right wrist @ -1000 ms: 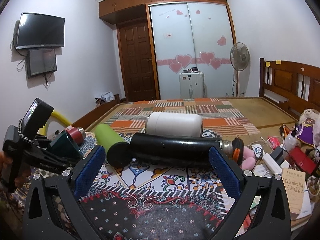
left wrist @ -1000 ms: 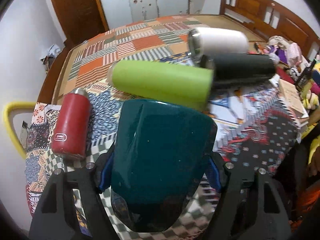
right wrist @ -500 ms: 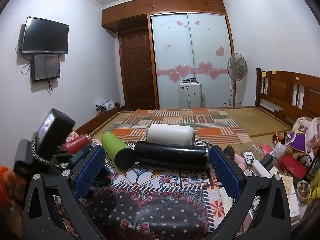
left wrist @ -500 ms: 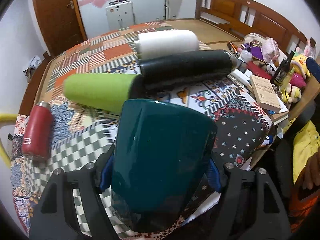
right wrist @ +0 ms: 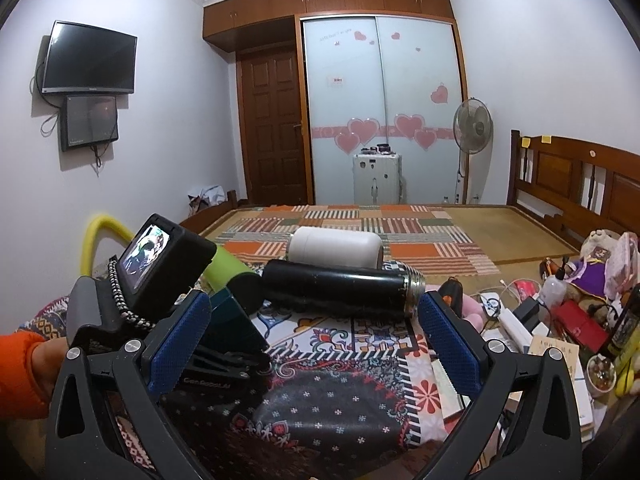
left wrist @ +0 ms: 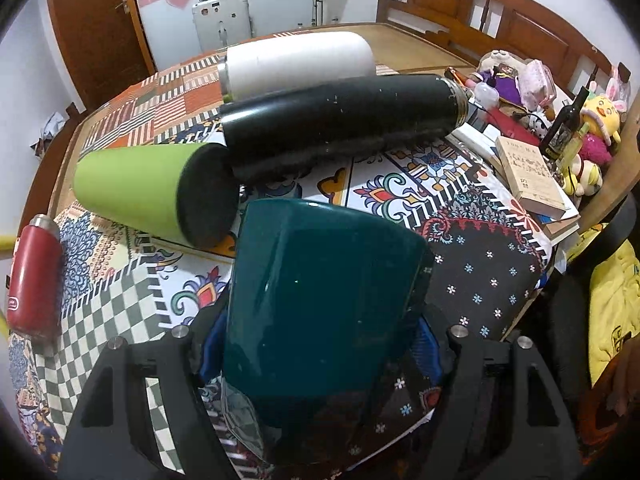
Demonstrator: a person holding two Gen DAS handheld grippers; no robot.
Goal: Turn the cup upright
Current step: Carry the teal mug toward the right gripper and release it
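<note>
Left wrist view: left gripper (left wrist: pixel 320 344) clenched on the teal cup (left wrist: pixel 320 300), blue pads pressed to its two sides; cup is glossy, dark teal, faceted, flaring away from the camera, held above the patterned cloth (left wrist: pixel 472 264) and not touching it. Which end is the mouth cannot be told from here. Beyond the cup: green tumbler (left wrist: pixel 152 192) on its side, black flask (left wrist: pixel 340 128) lying behind it, white bottle (left wrist: pixel 296 62) farther back, red bottle (left wrist: pixel 34 276) well to the cup's left. Step in hand, as judged: mid-carry or mid-turn of the cup; next move calls for rotating it base-down and setting it on bare cloth short of the green tumbler. Right wrist view: right gripper (right wrist: pixel 316 340) released, jaws spread wide and empty, hanging over the cloth; the cup shows only as a teal sliver at its left, below the left gripper's camera (right wrist: pixel 160 264).
</note>
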